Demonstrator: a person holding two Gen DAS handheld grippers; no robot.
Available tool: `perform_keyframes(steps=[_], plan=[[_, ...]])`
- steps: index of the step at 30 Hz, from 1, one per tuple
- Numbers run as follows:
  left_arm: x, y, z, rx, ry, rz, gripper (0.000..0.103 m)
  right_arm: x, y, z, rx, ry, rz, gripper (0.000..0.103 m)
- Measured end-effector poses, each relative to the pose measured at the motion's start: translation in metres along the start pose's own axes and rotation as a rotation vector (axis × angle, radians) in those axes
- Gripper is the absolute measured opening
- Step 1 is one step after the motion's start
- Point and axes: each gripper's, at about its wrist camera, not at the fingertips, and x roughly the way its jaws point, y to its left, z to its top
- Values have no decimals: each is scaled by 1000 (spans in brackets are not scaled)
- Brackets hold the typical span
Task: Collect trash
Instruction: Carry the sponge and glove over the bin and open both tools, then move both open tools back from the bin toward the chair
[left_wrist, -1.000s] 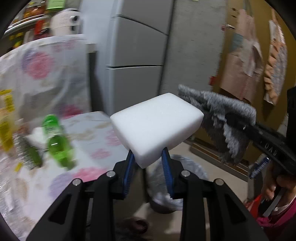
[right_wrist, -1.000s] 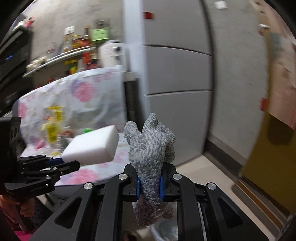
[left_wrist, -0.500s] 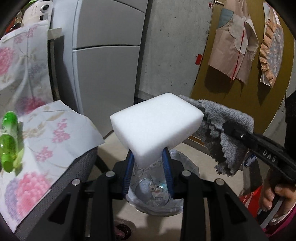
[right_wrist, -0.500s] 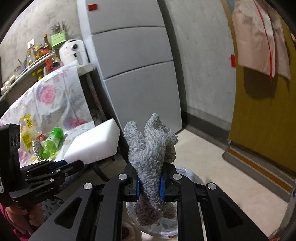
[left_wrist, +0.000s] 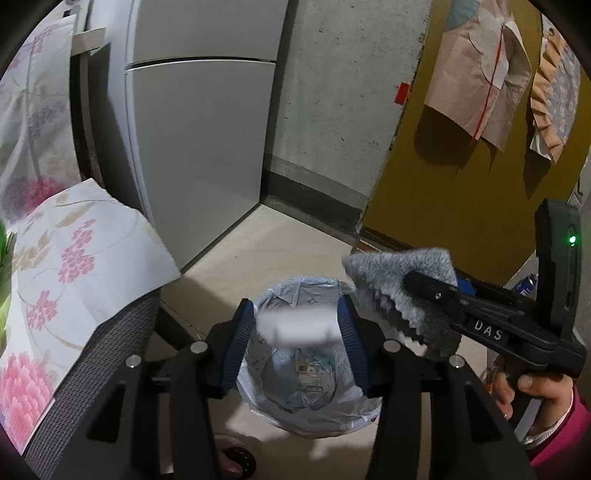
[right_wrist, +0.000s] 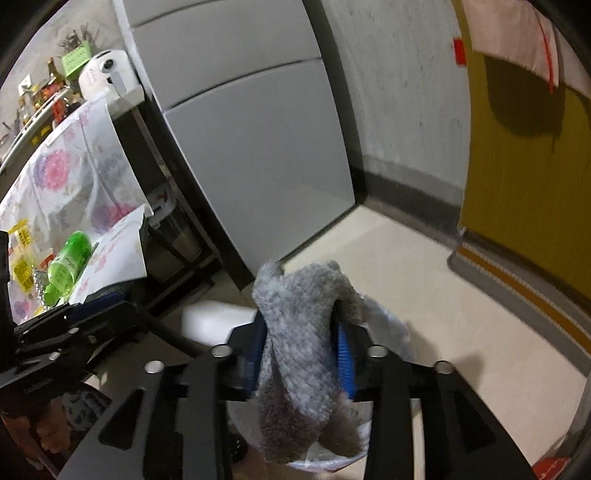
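Left gripper (left_wrist: 297, 343): jaws opening. One white foam block (left_wrist: 299, 326), blurred, sits in the gap between the blue ribbed pads; neither pad presses on it. It hangs directly above the bin.

Right gripper (right_wrist: 301, 349): jaws opening. One grey fuzzy cloth (right_wrist: 303, 354) is bunched between its blue pads and droops below them; whether the pads still press on it cannot be told. In the left wrist view the cloth sits just right of the bin's rim.

One round trash bin (left_wrist: 354, 410) stands on the pale floor, lined with a thin, crinkled, whitish plastic bag. Inside lie crumpled wrappers, one with a barcode label.

Left of the bin: one surface under a flowered cloth (left_wrist: 74, 258), bearing one green plastic bottle (right_wrist: 68, 264) lying on its side. Behind stands one grey refrigerator (left_wrist: 199, 122), smooth-fronted.
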Motion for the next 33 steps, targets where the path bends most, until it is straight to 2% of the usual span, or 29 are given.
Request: perform_keyframes(steps=[4,10,15,20,26,33], plan=[[-9,13,-2,-29,-6,14,47,-8,3,4,-3,-8,-21,50],[-35,35,-5,-69,-48,65,47,-32,17,18,-29,-72,-23,53],[-67,58,-11,-117,-90,113,47,-64,48,31,-68,-150,-2,53],[-102,78,-19,-147,-125,189,47,-84,90,38,-135,-190,65,53],[-141,102,-37,-177,-138,291,47,-90,148,37,-227,-183,159,53],[-186,144,-70,-282,-139,377,63,-84,213,31,-321,-154,267,58]])
